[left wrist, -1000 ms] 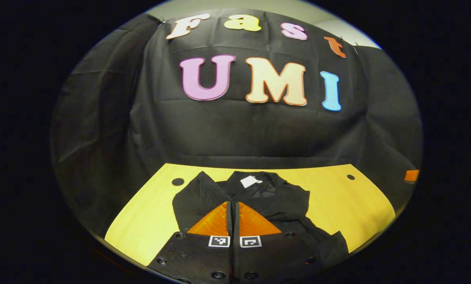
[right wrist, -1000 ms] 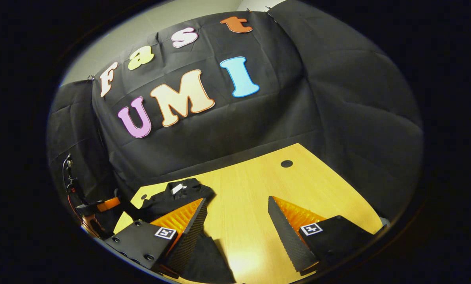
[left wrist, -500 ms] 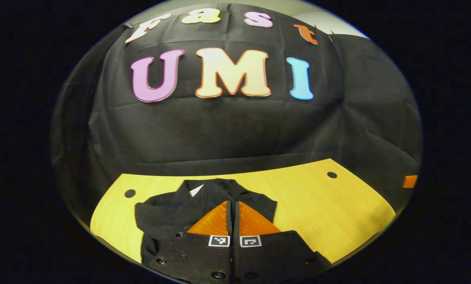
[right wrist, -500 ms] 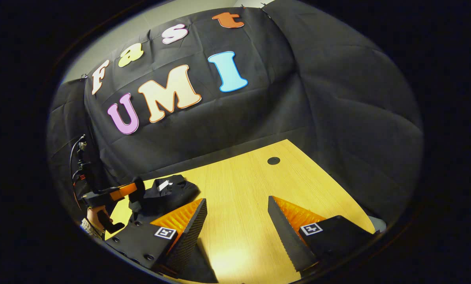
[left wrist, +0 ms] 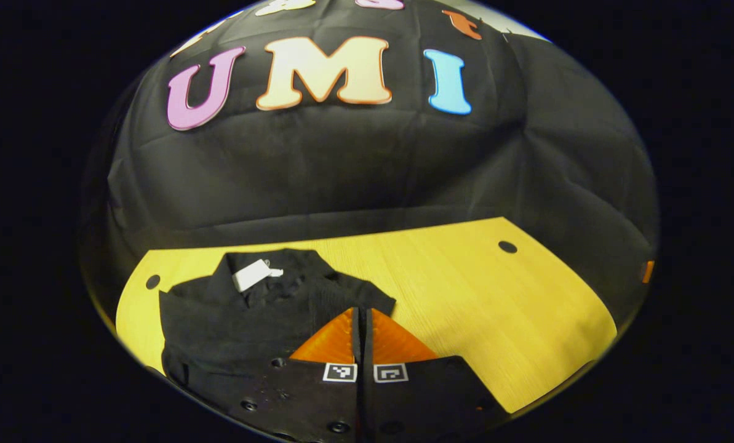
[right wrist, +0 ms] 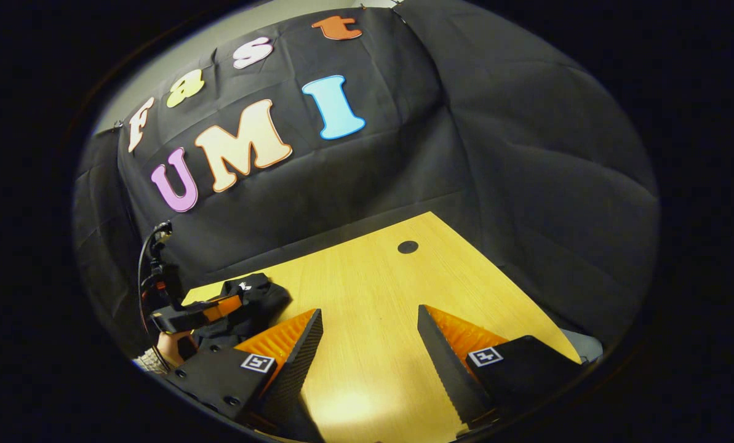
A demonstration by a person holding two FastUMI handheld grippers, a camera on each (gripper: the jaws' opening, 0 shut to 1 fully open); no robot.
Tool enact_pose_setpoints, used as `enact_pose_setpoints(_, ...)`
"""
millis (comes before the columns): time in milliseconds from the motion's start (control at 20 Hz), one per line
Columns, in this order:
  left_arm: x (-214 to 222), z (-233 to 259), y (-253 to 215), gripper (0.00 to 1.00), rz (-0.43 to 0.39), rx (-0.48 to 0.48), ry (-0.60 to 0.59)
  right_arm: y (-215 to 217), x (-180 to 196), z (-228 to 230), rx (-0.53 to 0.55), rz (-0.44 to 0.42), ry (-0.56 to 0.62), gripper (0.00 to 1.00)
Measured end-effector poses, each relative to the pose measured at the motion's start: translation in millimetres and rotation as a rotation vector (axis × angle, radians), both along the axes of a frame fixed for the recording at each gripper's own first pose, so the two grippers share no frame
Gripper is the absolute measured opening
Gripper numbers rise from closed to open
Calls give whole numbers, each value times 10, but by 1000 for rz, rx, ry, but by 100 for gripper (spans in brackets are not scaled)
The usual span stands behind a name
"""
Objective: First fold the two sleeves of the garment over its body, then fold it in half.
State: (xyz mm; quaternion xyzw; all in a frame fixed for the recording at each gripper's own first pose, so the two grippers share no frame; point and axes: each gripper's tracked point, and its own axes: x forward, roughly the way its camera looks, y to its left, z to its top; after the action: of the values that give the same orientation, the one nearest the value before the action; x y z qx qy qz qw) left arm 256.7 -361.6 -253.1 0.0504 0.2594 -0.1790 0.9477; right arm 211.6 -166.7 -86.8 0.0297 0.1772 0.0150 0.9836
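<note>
A black garment [left wrist: 231, 314] with a white neck tag [left wrist: 253, 274] lies on the left part of the yellow wooden table [left wrist: 496, 307]. My left gripper [left wrist: 362, 312] is shut at the garment's right edge, where ribbed sleeve cloth runs up to its tips. In the right gripper view the same garment [right wrist: 262, 298] lies bunched at the far left, with the left gripper [right wrist: 203, 311] over it and a hand [right wrist: 173, 347] behind it. My right gripper [right wrist: 370, 326] stands open above bare table [right wrist: 373, 277], nothing between its fingers.
The table has round dark holes near its back corners [left wrist: 507, 247] [left wrist: 152, 282] [right wrist: 407, 247]. Black cloth walls close in the back and both sides. A cable [right wrist: 148, 258] rises from the left gripper. Bare wood spreads right of the garment.
My left gripper has moved to the right across the garment with the sleeve cloth and tilted downward. The right gripper has stayed open and drifted slightly.
</note>
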Motion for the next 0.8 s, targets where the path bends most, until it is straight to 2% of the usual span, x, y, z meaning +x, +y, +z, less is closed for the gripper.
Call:
enact_pose_setpoints(350, 79, -287, -149, 0, -8, 23, 35, -57, 8, -78, -12, 2, 22, 98)
enact_pose_setpoints(500, 53, -277, -237, 0, -34, -23, 40, -5, -16, -158, -15, 15, 38, 98)
enact_pose_setpoints(550, 22, -253, -277, 2, -48, -49, 49, 39, -11, -179, -16, 21, 43, 98)
enact_pose_setpoints(650, -20, -246, -334, 23, -64, -73, 58, 92, -15, -221, -29, 33, 49, 98)
enact_pose_setpoints(700, -50, -221, -377, 29, -72, -83, 59, 119, -13, -228, -36, 38, 51, 98)
enact_pose_setpoints(800, -71, -139, -423, 35, -74, -102, 43, 196, -17, -240, -41, 53, 54, 98)
